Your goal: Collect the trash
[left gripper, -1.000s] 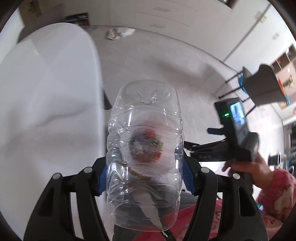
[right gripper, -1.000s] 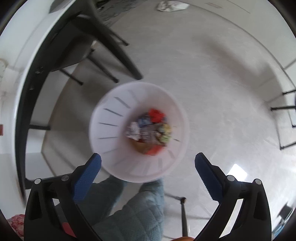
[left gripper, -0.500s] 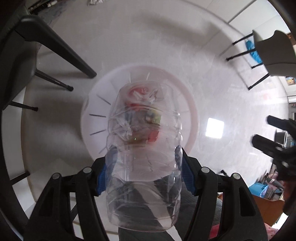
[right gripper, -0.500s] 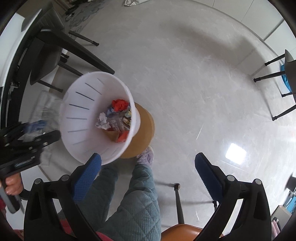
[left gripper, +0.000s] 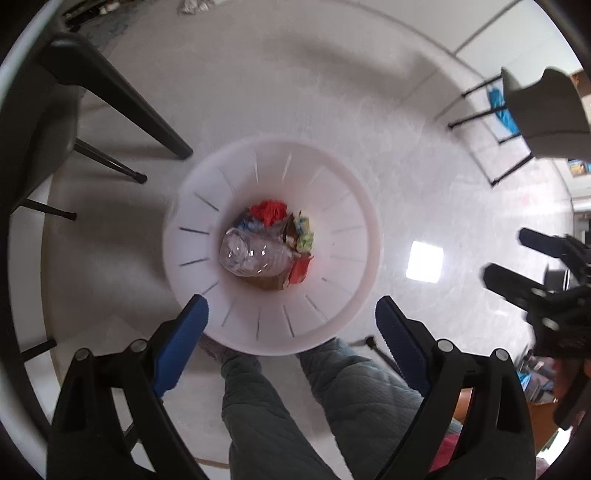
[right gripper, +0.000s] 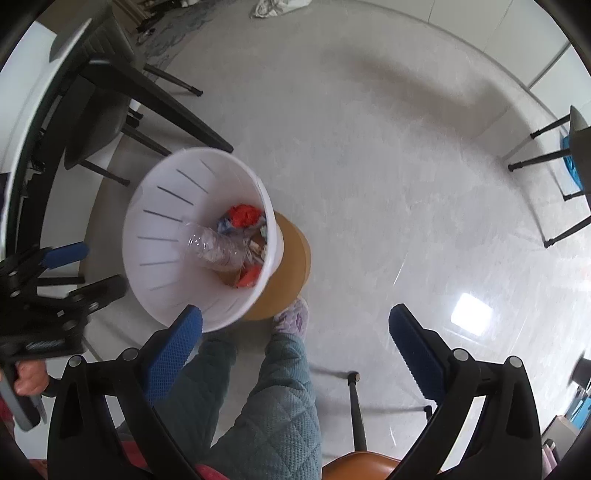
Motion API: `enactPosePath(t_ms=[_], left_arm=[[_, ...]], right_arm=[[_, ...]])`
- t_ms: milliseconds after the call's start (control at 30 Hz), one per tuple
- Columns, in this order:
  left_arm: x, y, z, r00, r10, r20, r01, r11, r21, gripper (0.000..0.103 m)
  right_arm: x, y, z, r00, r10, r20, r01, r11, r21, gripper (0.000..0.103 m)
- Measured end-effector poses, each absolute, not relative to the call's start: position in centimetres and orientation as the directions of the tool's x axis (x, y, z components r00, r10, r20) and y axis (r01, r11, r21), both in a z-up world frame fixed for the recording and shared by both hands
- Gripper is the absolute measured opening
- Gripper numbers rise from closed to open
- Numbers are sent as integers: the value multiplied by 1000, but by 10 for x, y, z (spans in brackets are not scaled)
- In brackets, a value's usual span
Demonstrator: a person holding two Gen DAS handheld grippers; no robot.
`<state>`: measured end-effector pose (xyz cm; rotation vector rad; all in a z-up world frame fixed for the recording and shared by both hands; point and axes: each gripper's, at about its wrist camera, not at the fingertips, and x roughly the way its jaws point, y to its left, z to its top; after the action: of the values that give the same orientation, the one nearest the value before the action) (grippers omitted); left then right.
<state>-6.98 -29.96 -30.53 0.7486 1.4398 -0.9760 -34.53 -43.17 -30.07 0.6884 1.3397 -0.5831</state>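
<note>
Left gripper (left gripper: pixel 291 317): fingers spread wide, nothing between the blue pads; it hangs directly above the bin, pointing down into it.
Right gripper (right gripper: pixel 295 325): fingers also spread wide and holding nothing; it hangs to the right of the bin, above the floor.
Bin (left gripper: pixel 354 229): white, round, with thin slots down its wall, standing on the floor on a brown disc-shaped base (right gripper: pixel 291 258), just beyond the person's slippered foot (right gripper: pixel 293 317).
Clear plastic bottle (left gripper: pixel 253 253): lying on its side at the bottom of the bin, on top of the other rubbish, apart from both grippers.
Other rubbish in bin: a red crumpled piece (left gripper: pixel 269 212) on the far side, a yellow-green wrapper (left gripper: pixel 306 236) on the right, an orange-red packet (left gripper: pixel 301 267) on the near right.
Crumpled white litter (right gripper: pixel 280 7): on the floor far off, well apart from the bin.
Surroundings: pale grey floor (right gripper: pixel 369 147); black chair and table legs (left gripper: pixel 122 99) to the left of the bin; another chair (left gripper: pixel 539 107) at far right.
</note>
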Motion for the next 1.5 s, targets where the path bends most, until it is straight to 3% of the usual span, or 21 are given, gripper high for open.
enactPosePath(t_ms=[167, 333, 567, 800, 1100, 1500], left_arm=[[-49, -271, -213, -19, -240, -971, 834, 531, -148, 95], [-17, -216, -121, 197, -315, -929, 744, 664, -67, 95], [22, -104, -22, 500, -234, -834, 467, 884, 31, 95], [34, -7, 48, 676, -119, -727, 175, 985, 1, 95], [39, 35, 75, 712, -65, -700, 96, 995, 5, 95], [57, 44, 68, 679, -85, -730, 111, 994, -12, 95]], right_arm=[[-300, -419, -245, 216, -30, -976, 648, 752, 120, 100], [-224, -378, -172, 334, -71, -940, 470, 877, 101, 100], [-120, -285, -68, 517, 40, -855, 142, 981, 132, 100], [-61, -199, 26, 674, 101, -731, -75, 995, 68, 101], [-39, -146, 80, 752, 149, -642, -144, 988, 60, 101], [-35, -134, 62, 707, 125, -696, -118, 991, 58, 101]])
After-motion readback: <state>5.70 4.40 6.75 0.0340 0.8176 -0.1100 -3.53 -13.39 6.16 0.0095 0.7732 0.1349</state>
